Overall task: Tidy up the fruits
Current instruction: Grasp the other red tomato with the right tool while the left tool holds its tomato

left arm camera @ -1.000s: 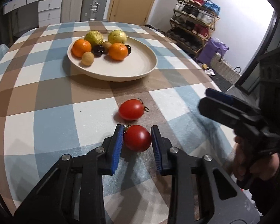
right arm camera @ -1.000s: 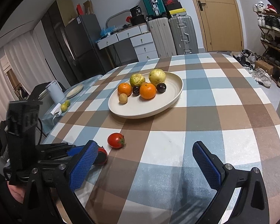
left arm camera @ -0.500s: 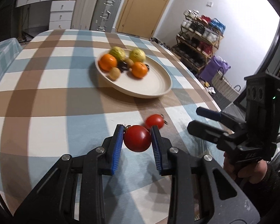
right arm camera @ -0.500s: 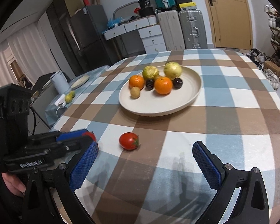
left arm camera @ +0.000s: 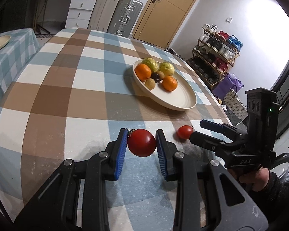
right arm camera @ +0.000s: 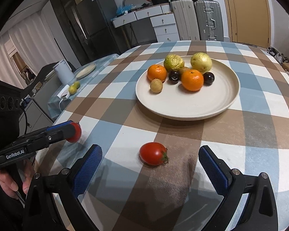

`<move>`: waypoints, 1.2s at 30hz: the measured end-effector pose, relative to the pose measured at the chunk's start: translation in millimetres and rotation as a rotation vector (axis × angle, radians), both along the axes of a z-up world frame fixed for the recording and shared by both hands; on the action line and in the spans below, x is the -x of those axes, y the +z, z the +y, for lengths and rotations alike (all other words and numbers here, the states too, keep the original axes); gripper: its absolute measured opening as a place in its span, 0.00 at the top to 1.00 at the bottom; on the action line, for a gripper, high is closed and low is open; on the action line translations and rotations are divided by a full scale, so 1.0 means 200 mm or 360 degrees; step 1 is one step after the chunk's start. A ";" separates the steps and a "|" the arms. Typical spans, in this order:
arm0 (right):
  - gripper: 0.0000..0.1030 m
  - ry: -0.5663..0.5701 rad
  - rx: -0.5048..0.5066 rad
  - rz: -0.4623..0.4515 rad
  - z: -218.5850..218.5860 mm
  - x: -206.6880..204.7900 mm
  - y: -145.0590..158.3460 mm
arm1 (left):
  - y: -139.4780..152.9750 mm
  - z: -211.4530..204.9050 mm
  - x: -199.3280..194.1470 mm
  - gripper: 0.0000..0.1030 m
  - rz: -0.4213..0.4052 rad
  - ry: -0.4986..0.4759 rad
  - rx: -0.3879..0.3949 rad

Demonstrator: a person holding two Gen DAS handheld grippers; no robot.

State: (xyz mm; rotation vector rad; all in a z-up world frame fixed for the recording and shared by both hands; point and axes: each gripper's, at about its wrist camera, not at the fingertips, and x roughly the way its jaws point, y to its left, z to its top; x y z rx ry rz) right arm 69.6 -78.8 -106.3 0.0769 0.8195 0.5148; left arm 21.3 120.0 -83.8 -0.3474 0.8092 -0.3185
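Red and glossy, the held tomato (left arm camera: 141, 142) sits squarely between the blue pads (left arm camera: 121, 151) of the left gripper (left arm camera: 141, 144), which is clamped on it from both sides; its green stem points toward the left pad. In the right wrist view the same fruit shows only as a red bulge past the tip of that gripper, raised above the checked tablecloth (left arm camera: 54, 96), with its shadow on the cloth below.

A second tomato (right arm camera: 153, 153) lies on the cloth, on a brown square, just ahead of the right gripper (right arm camera: 150, 168). That gripper's jaws stand wide apart and hold nothing; the tomato lies roughly midway between the two blue pads but a little beyond their tips, touching neither. Its stem faces the right-hand pad.

Further across the table rests a cream plate (right arm camera: 212, 107), well apart from both tomatoes. On it are grouped two oranges (right arm camera: 192, 79), two yellow-green fruits (right arm camera: 201, 61), two dark round fruits (right arm camera: 208, 78) and a small tan fruit (right arm camera: 156, 85), all crowded toward the far half of the plate; the near half is bare.
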 end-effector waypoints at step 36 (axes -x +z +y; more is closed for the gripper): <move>0.67 -0.0070 -0.0079 0.0005 -0.12 -0.02 0.00 | 0.08 -0.21 -0.22 0.74 -0.0018 -0.0110 -0.0059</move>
